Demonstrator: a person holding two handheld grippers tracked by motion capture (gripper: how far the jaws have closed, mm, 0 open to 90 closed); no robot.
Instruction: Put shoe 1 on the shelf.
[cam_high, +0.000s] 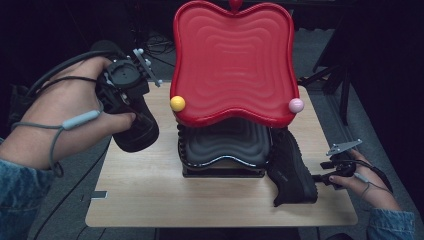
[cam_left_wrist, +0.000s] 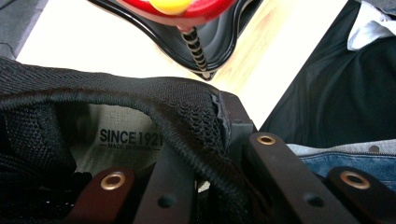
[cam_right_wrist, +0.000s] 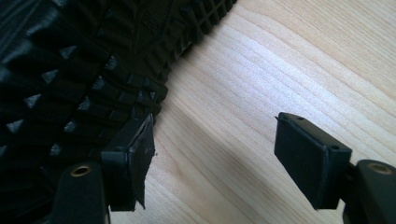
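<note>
Your left gripper (cam_high: 131, 111) has its fingers clamped on the collar of one black shoe (cam_high: 136, 131) held above the bench (cam_high: 150, 200), while your right gripper (cam_high: 327, 177), fingers apart, touches the other shoe (cam_high: 292, 170) beside the red rack (cam_high: 232, 60), so a careless nudge could topple it.

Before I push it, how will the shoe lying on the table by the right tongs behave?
The shoe lies on its side against the rack, so it should slide or pivot rather than roll. Its lugged sole looks stiff and grippy, so expect some drag. The open right tongs sit beside that sole.
</note>
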